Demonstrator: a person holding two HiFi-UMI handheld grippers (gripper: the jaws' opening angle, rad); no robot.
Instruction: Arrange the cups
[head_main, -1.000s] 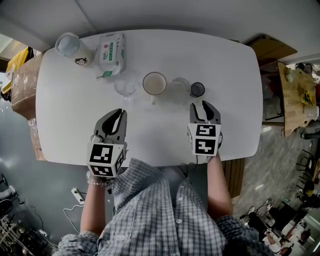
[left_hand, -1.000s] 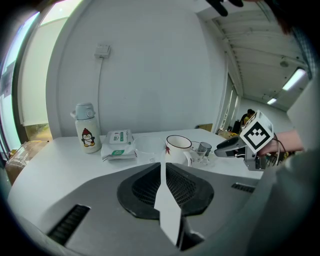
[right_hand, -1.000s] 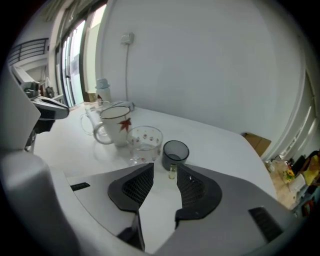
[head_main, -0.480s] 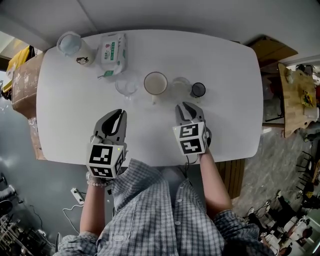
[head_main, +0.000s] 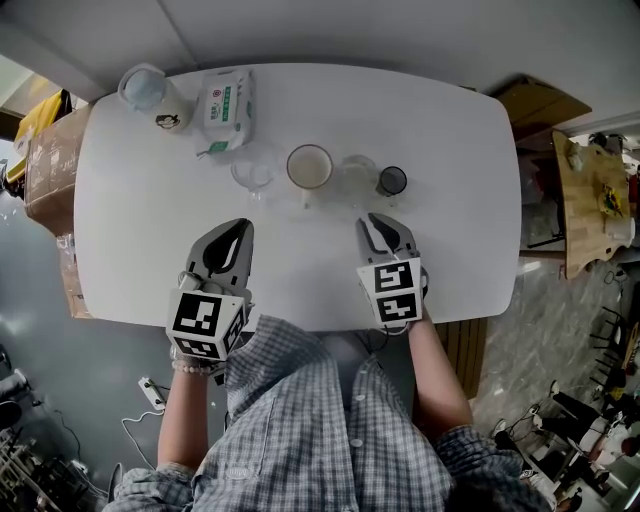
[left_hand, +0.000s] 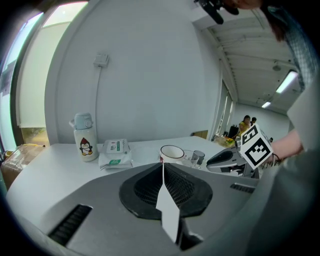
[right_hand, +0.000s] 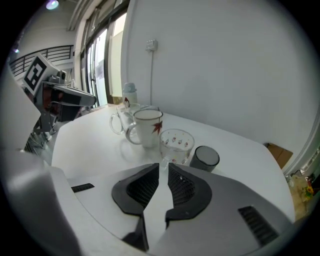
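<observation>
White table (head_main: 450, 150), seen from above, described left to right. At the far left corner stands a white bottle (head_main: 145, 92) bearing a penguin figure; beside it lies a wipes pack (head_main: 226, 108) with a green label whose print is too small to read. The cups form a row near the table's middle: a clear glass mug (head_main: 253, 172), a white mug (head_main: 309, 167) marked with a red leaf, a clear glass cup (head_main: 357, 174) with small printed motifs, and a small dark cup (head_main: 392, 181); neighbours stand just beside one another. The left gripper (head_main: 238, 226) hovers near the front edge, well short of the glass mug; its jaws have just been closing and now meet, with nothing between them. The right gripper (head_main: 381, 222) points at the glass cup and dark cup, near but apart; its jaws have just been closing and stand narrowly parted, empty. Bare tabletop lies open in front of the row and from the dark cup to the right edge.
</observation>
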